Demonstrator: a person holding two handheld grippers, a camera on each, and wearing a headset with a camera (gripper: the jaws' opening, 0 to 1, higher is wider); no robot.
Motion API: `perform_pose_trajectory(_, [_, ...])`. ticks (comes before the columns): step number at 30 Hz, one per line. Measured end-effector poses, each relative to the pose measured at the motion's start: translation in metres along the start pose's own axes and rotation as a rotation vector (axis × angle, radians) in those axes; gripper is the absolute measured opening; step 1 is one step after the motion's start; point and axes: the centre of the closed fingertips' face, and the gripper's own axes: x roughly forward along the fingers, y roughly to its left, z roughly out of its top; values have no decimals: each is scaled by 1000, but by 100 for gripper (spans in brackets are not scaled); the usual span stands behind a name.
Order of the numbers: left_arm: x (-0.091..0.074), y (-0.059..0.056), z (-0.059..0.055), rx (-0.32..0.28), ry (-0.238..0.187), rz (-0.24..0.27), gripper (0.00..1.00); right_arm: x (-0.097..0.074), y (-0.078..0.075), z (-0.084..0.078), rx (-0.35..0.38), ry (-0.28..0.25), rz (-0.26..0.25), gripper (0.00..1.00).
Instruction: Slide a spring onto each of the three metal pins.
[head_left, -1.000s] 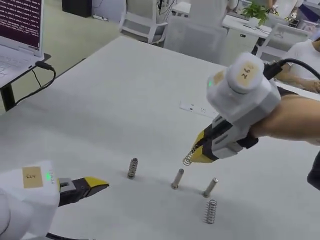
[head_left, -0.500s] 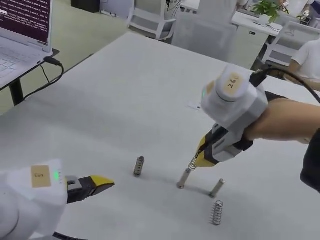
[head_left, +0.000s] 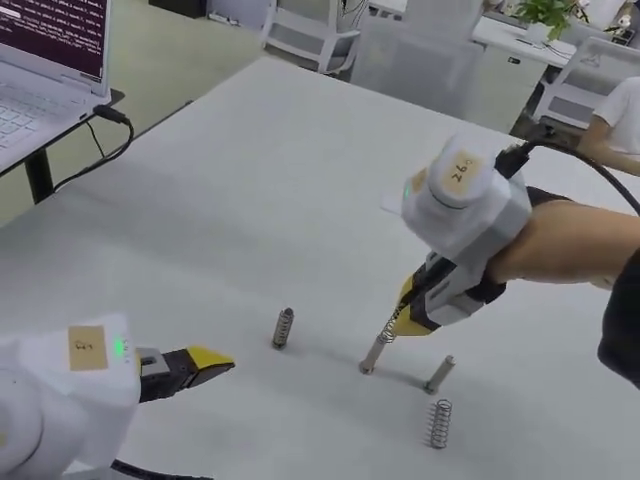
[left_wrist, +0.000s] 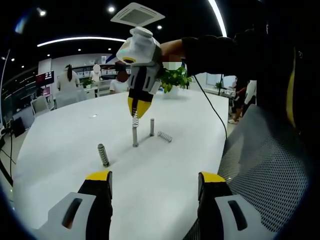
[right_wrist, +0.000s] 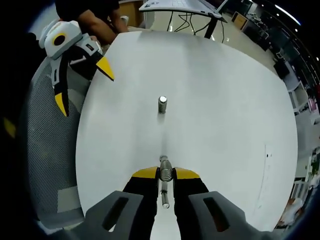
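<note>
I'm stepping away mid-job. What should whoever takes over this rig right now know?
Left hand-held gripper: open, idle, beside the pins.
Right hand-held gripper: shut on a spring at the top of the middle pin.
Done: left pin wears its spring.
Left: seat this one, then put the loose spring lying nearby onto the bare right pin.

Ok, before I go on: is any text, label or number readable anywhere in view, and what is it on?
"26": handwritten on the tan label atop the right gripper.
Handwritten marks on the yellowish label of the left gripper: unreadable.
Text lines on the laptop screen: too small to read.
</note>
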Motion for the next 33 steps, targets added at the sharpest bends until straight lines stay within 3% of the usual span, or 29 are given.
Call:
perform_pose_trajectory(14, [0,1,-2,-7,2,3,64,14,-1,-1,-2,18,16,8])
perform_pose_trajectory(33, [1,1,-3,-7,9,0,63,49,-1,-12,18,53,16,8])
